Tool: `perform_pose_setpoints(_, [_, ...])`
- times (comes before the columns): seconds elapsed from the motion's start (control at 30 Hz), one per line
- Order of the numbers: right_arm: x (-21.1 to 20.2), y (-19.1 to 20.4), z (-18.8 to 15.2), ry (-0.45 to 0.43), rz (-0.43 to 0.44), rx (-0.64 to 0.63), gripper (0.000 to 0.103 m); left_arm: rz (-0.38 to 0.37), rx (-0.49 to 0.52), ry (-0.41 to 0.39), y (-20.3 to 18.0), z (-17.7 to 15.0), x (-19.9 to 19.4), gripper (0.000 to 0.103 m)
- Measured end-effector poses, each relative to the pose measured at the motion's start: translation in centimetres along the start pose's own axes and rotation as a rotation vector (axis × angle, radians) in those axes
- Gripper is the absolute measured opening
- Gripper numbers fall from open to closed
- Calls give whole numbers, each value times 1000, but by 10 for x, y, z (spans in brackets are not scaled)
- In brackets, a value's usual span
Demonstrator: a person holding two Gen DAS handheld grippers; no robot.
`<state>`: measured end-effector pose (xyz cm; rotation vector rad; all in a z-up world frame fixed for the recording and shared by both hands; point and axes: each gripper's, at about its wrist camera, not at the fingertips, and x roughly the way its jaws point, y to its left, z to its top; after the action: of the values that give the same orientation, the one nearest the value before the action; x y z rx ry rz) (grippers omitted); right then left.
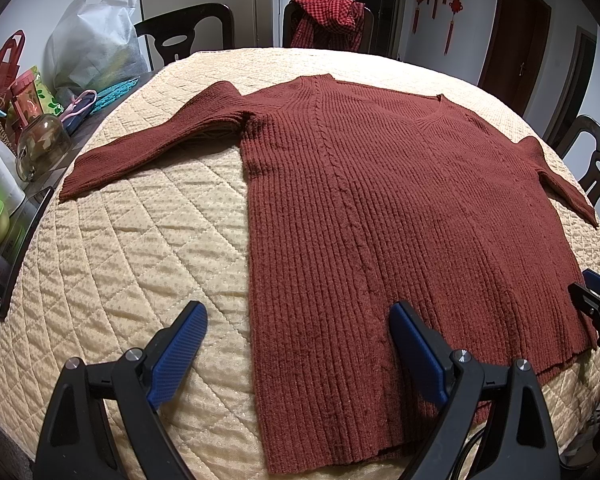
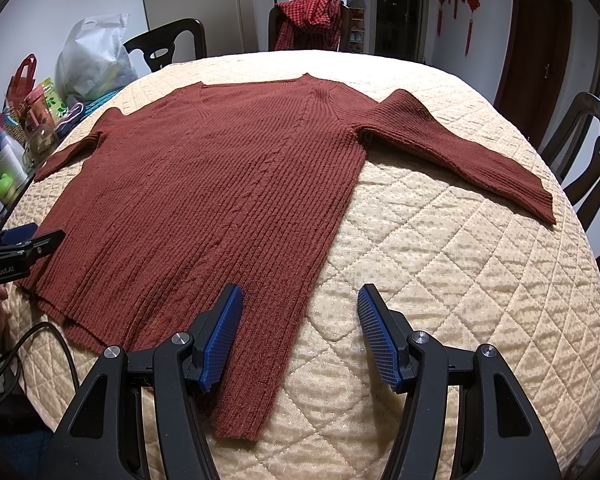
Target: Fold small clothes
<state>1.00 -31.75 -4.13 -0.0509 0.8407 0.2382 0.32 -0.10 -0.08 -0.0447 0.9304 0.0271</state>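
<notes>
1. We are finding the rust-red ribbed knit sweater (image 1: 380, 208) lying flat on the cream quilted table (image 1: 140, 248), hem nearest us, collar away, sleeves spread sideways.
2. We are holding the left gripper (image 1: 298, 344) over the hem's left corner, fingers apart, empty.
3. We are holding the right gripper (image 2: 300, 328) over the right corner, fingers likewise apart.
4. We are judging each sleeve nearer its own side's gripper.
</notes>
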Motion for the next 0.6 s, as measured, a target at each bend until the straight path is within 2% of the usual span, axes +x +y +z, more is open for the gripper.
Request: perform_pose_setpoints(0.6, [1,0,0,1,0,2,60,0,-1,1,0,0,0,94])
